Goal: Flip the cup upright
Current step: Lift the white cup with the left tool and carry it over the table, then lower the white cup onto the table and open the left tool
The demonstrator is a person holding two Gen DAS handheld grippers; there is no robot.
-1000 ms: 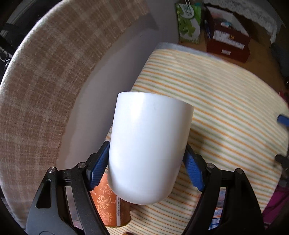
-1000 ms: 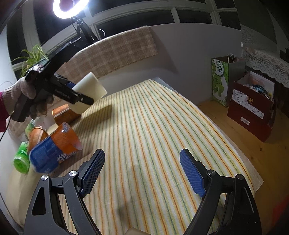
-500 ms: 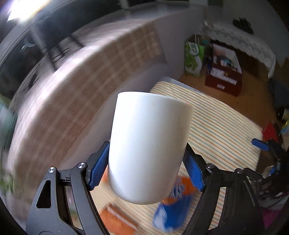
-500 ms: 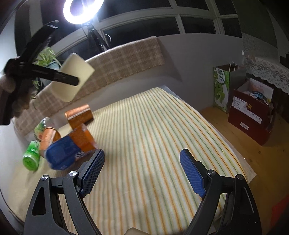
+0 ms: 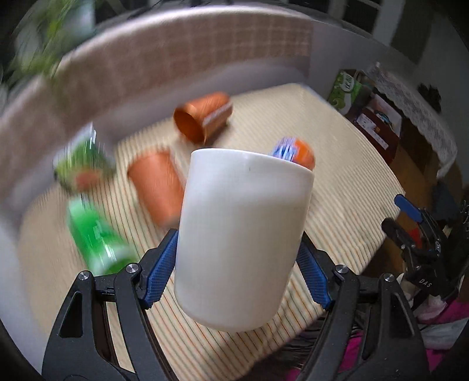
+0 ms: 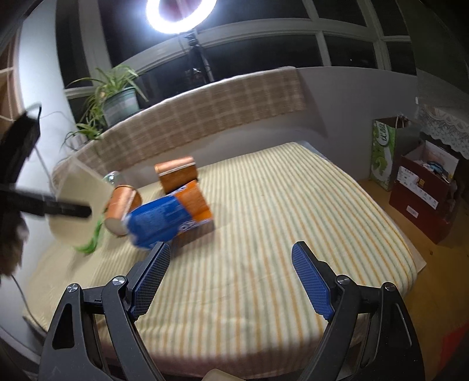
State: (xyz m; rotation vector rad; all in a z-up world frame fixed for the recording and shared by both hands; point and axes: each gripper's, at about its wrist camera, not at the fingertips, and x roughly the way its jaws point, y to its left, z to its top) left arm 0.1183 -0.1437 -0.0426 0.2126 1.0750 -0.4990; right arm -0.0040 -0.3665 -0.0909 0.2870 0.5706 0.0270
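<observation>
Left gripper (image 5: 237,271) clamps the white cup (image 5: 243,234) mid-body, airborne above the striped mat's (image 6: 293,219) left edge. Right gripper (image 6: 231,278) gapes, holding nothing. Remaining: set cup down upright.

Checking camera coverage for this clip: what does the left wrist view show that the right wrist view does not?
Only the left wrist view: the left claw shut on the white cup seen close, and a green bottle lying blurred on the cloth.

Only the right wrist view: the ring light, the potted plant, and the right claw open and empty.

Both: the striped cloth, the orange cups, the blue-and-orange package, and the cup.
</observation>
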